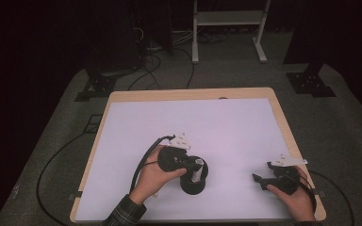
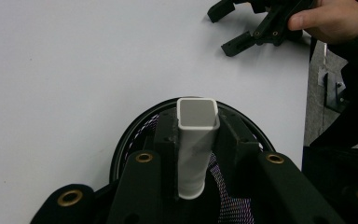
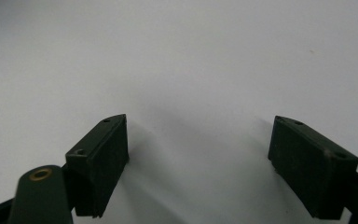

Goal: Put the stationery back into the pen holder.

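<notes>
L gripper (image 2: 196, 154), lower centre of frame: jaws clamped on white square-section plastic tube (image 2: 196, 140), kept upright over round black dish (image 1: 194, 181), prob. for seating. R gripper (image 1: 267, 175), lower right: jaws spread, empty, parked clear on white tabletop (image 1: 217, 127).

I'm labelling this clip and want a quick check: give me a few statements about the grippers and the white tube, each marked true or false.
1. The left gripper is shut on the white tube. True.
2. The right gripper holds the tube. False: its jaws stand wide apart with only the white tabletop between them.
3. The tube stands over a round black spool. True.
4. The tube's top end is round and solid. False: in the left gripper view it is a hollow, rounded square.
5. In the high view, the right gripper sits at the table's far edge. False: it is near the right front corner, apart from the spool.
</notes>
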Demonstrator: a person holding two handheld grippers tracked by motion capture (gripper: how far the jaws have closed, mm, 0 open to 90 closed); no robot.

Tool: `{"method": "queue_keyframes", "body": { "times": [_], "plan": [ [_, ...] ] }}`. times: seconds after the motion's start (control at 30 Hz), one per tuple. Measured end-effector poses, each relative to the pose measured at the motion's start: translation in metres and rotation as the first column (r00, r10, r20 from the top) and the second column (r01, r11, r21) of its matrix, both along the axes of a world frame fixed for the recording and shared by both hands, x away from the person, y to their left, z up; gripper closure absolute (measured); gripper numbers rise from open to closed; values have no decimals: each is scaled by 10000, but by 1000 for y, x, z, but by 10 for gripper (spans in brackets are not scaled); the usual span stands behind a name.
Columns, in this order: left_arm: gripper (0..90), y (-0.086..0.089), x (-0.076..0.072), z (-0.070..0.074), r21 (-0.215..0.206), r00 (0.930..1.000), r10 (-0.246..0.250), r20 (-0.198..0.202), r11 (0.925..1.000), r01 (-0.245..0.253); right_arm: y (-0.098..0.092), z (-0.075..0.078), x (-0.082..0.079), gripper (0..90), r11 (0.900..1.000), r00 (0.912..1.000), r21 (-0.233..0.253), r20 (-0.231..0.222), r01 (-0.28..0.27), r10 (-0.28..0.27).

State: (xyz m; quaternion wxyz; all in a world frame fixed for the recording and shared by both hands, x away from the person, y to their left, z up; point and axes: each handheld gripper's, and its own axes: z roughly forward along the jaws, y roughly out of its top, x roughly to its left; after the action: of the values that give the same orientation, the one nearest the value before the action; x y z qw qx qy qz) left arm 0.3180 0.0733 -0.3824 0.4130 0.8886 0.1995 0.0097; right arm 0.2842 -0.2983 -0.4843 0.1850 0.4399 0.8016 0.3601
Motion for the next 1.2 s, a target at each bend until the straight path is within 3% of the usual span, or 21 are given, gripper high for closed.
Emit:
{"method": "queue_keyframes", "body": {
  "times": [0.6, 0.83, 1.2],
  "plan": [
    [690, 0, -2, -5, 128, 9999, -105, -124, 9999, 107, 0, 0, 0, 189, 10000, 10000, -1, -2, 0, 0],
    [678, 2, -7, 1, 118, 9997, -248, -5, 9996, 248, 0, 0, 0, 189, 10000, 10000, 1, -2, 2, -2],
    [651, 18, -13, 14, -185, 9998, 97, 191, 9998, -94, 0, 0, 0, 189, 10000, 10000, 1, -2, 2, -2]
  ]
}}
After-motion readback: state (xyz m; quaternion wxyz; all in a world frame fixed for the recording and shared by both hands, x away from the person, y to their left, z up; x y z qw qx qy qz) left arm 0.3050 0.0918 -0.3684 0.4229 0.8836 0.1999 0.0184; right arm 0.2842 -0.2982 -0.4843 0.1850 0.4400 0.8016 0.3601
